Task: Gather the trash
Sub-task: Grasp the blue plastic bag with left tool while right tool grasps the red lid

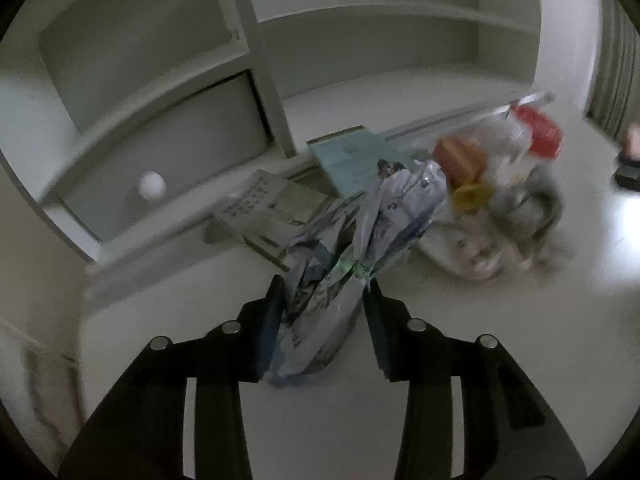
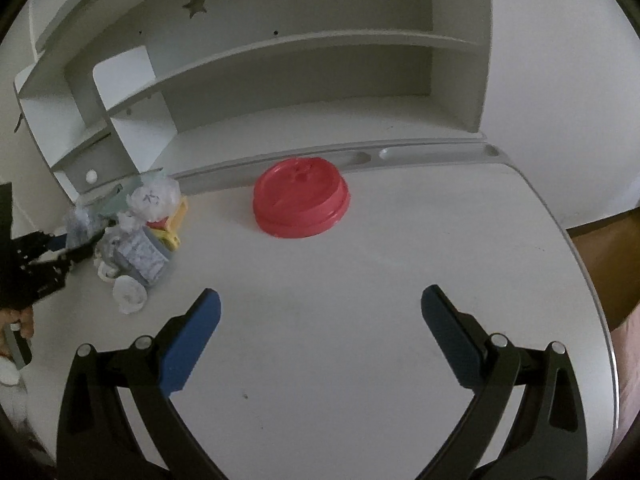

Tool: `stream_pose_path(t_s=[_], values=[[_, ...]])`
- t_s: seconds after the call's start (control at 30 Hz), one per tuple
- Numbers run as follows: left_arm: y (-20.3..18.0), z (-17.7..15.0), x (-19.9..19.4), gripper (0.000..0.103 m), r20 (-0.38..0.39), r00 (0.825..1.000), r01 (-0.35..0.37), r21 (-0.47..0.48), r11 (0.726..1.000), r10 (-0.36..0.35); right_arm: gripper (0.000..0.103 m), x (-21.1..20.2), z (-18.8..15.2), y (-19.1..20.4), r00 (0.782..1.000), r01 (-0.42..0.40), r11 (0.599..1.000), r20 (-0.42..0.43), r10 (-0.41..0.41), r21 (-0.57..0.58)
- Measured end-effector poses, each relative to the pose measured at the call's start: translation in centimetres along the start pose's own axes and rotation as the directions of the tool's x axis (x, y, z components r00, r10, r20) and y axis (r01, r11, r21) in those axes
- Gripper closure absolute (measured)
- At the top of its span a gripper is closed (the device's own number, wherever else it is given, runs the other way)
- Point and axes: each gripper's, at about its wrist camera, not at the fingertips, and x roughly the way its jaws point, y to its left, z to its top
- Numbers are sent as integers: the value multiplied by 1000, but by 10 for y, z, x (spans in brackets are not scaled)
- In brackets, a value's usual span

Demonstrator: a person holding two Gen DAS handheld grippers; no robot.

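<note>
- The left gripper (image 1: pixel 322 284) has its jaws drawn in on a crumpled plastic wrapper (image 1: pixel 360 232); squeeze it firmly, then lift it clear of the booklets (image 1: pixel 276 208) beyond it.
- The right gripper (image 2: pixel 320 300) stands wide and empty, with the red lid (image 2: pixel 300 198) straight ahead on the desk (image 2: pixel 400 260).
- The trash heap (image 1: pixel 500 184) to the wrapper's right is too blurred to sort.

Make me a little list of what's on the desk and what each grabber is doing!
left gripper: jaws closed on a crumpled wrapper
right gripper: jaws open, nothing between them
red lid: flat on the desk, ahead of the right gripper
trash pile: left of the lid, beside the left gripper
books: behind the wrapper
shelves: behind the desk
</note>
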Motion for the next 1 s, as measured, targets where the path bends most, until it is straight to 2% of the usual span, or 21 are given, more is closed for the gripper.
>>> stream_pose_path(t_s=[0.2,0.27,0.43,0.57,0.67,0.73,0.8,0.9,0.97,1.0], values=[[-5,-6,-16,66,38,995,98,-86,991,-95,6,25,23,5,1000,1,1000,-22,-1,-20],[0,-6,-22,66,64,995,82,-133,988,-74,6,36,31,10,999,-2,999,-39,0,-43],[25,-8,-34,66,114,992,-23,-238,971,51,6,66,45,22,997,-1,996,-83,-7,-91],[60,-21,-29,65,62,993,-76,-342,937,103,6,83,56,22,995,12,997,-101,-20,-81],[80,-29,-17,61,5,995,-86,-396,914,96,5,90,63,18,995,26,998,-94,-31,-61],[83,-30,-16,51,-2,995,-95,-409,908,103,6,92,66,17,995,26,999,-91,-30,-48],[80,-30,-17,35,2,994,-96,-397,913,105,5,94,68,18,995,40,998,-94,-45,-56],[76,-25,-14,35,5,994,-99,-372,923,108,6,101,71,25,991,70,993,-105,-80,-94],[73,-20,-9,35,5,994,-103,-350,931,112,6,103,74,25,992,64,993,-104,-74,-95],[72,-17,-6,42,2,994,-104,-338,935,111,16,102,75,25,993,58,994,-98,-67,-93]])
